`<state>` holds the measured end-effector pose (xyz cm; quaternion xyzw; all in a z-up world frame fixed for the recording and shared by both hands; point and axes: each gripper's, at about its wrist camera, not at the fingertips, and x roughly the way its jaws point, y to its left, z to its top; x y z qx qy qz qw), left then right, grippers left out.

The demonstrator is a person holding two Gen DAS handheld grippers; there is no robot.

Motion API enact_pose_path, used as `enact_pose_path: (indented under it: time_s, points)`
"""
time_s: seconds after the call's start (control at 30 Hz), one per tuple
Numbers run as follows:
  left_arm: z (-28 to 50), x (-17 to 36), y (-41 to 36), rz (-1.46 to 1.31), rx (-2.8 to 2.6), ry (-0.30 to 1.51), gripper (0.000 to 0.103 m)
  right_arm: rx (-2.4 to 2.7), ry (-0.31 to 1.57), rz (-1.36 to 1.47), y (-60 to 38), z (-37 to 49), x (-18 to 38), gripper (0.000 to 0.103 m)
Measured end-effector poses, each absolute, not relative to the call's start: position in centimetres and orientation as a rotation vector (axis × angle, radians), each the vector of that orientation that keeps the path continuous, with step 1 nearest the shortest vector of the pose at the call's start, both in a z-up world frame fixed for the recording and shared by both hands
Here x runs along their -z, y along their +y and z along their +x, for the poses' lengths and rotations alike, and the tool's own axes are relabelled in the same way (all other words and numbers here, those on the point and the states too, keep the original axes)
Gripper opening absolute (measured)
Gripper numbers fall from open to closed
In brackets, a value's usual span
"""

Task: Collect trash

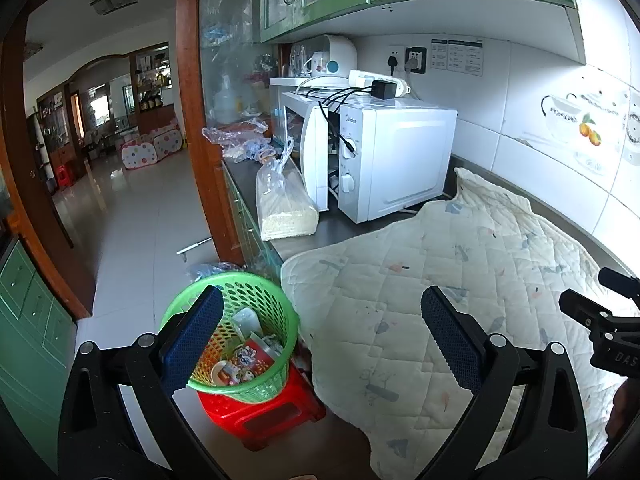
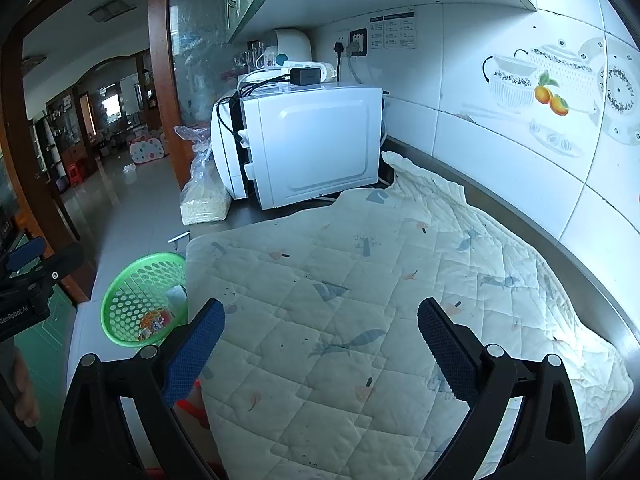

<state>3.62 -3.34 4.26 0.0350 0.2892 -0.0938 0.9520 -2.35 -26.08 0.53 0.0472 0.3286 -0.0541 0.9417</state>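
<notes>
Overhead, both hand-held grippers hang with jaws spread wide and nothing between them. The left hand-held gripper [image 1: 322, 330] sits over the front edge of the tabletop [image 1: 340, 226], one finger above the green basket [image 1: 276, 308] and the other above the quilted cloth [image 1: 480, 260]; the right hand-held gripper [image 2: 320, 334] is wholly over that cloth [image 2: 360, 280].

The cloth drapes past the tabletop's front edge and reaches close to the tiled wall [image 2: 500, 160] at the back, leaving a broad flat stretch bare of objects. A white microwave [image 1: 396, 156], door ajar, closes off the far end, with a clear bag of grain [image 1: 284, 204] leaning just beside it.

Only the left view looks into the basket: trash [image 1: 244, 360] lies at the bottom, printed wrappers and pale plastic pieces. It also shows the basket standing on a red plastic stool [image 1: 272, 416] on the glossy tiled floor [image 1: 140, 220], right against the cloth's hanging edge. The right view catches only part of the basket [image 2: 132, 292] and a red sliver below.

The basket is perforated plastic, round and tapering; the cloth is diamond-stitched, cream, with faded fish and feather prints; the finger pads [image 1: 196, 336] are blue and knurled.
</notes>
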Motion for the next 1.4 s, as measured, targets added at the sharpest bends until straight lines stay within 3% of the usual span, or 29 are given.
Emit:
enact_pose_path:
  time_s: [1.4]
  points:
    - [3.17,-4.33,-3.71,0.081,0.186,0.559,0.098,0.117,0.648,0.085,-26.06,-2.56,-1.4,0.094]
